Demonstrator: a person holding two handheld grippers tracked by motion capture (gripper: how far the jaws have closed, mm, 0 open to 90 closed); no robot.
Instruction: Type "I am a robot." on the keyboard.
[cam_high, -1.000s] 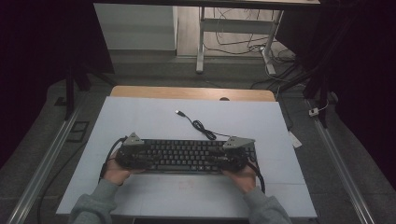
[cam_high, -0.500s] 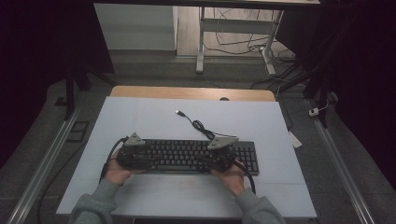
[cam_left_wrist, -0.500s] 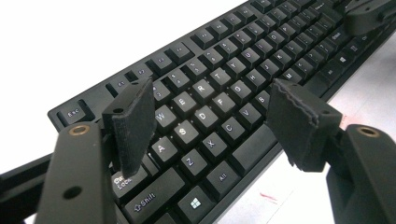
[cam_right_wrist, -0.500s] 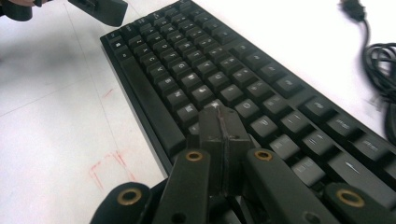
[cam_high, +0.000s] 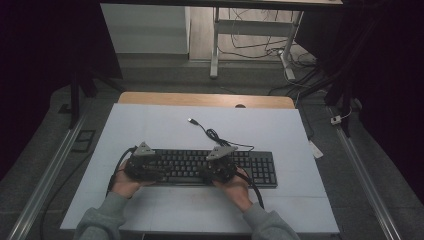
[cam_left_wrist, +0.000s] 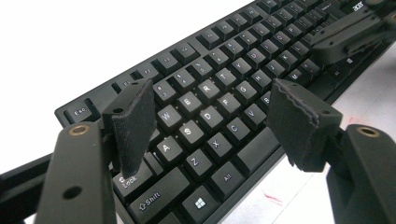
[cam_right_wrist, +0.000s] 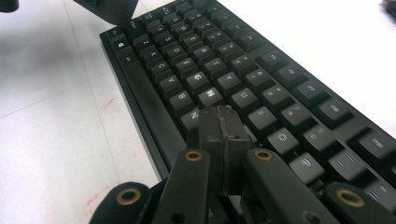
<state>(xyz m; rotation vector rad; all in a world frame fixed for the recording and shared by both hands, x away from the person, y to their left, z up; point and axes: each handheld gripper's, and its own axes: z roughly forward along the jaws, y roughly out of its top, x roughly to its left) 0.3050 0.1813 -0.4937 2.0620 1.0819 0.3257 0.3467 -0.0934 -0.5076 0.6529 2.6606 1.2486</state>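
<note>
A black keyboard (cam_high: 255, 167) lies across the white table top, and its cable (cam_high: 212, 134) runs back to a USB plug. My left gripper (cam_high: 159, 170) is at the keyboard's left end. In the left gripper view (cam_left_wrist: 215, 126) its jaws stand open over the letter keys (cam_left_wrist: 210, 116), with nothing between the pads (cam_left_wrist: 133, 123). My right gripper (cam_high: 207, 172) is over the middle of the keyboard. In the right gripper view (cam_right_wrist: 222, 133) its pads are pressed together, empty, just above the keys (cam_right_wrist: 210, 95) near H and N. Whether the tips touch a key I cannot tell.
The white table top (cam_high: 165, 125) stretches behind and in front of the keyboard, with a wooden strip (cam_high: 205, 99) at its far edge. Floor cables and a desk frame (cam_high: 215, 45) lie beyond. Faint red marks (cam_right_wrist: 109, 103) show on the surface by the keyboard's front edge.
My right gripper has slid left from the keyboard's right end to its middle. The left gripper and the keyboard have stayed put.
</note>
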